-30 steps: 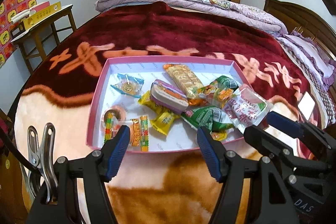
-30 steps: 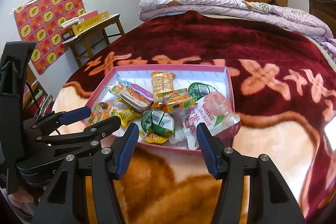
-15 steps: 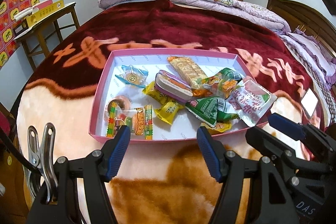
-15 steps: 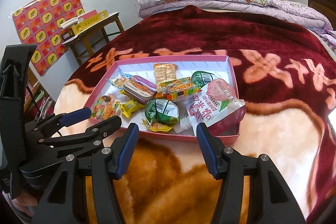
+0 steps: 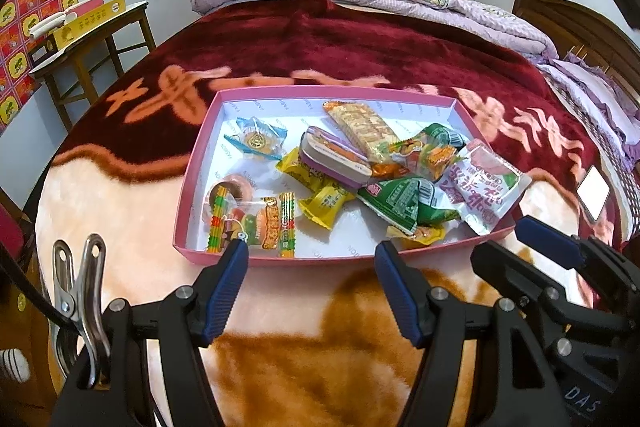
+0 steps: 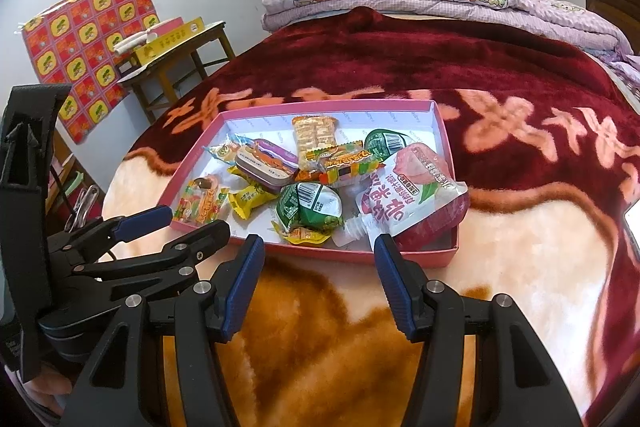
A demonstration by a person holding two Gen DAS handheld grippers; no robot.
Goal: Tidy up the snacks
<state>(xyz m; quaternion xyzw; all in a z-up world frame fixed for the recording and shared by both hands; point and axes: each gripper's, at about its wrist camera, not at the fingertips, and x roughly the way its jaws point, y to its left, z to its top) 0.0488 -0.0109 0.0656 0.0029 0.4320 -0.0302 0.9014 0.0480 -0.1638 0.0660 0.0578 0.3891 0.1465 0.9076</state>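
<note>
**Both grippers poised short of the snack tray, nothing held**

Your left gripper [image 5: 310,255] hangs just short of the near rim of the pink tray [image 5: 192,163], jaws apart, nothing between them. Your right gripper [image 6: 318,247] sits the same way by the tray's near right corner, jaws apart and empty. The tray lies on the bed's blanket [image 5: 360,43], near the foot edge, on soft plush.

Snacks are all inside the tray, loosely heaped toward its right half. Candy packet [image 5: 256,223] at the near left corner, blue-wrapped cake [image 5: 256,141] toward the far left. Purple tin [image 5: 334,157] in the middle, resting on yellow packets [image 5: 320,201]. Green packet [image 5: 404,201] and pink-white drink pouch [image 5: 486,187] on the right; the pouch leans over the right rim.

Risks, as judged from here:
- Overlapping wrappers. Pinch one and you are likely to drag a neighbour with it, especially the tin sitting on the yellow packets.
- The pouch overhangs the rim; a nudge could tip it onto the blanket.
- The tray is light card on soft bedding. Press down on the near rim and it may tilt or slide, spilling the heap.
- Slick foil can slip from the pads if you grip near an edge.
- Your two grippers are close together; reaching for the same middle pile could make them collide.
</note>
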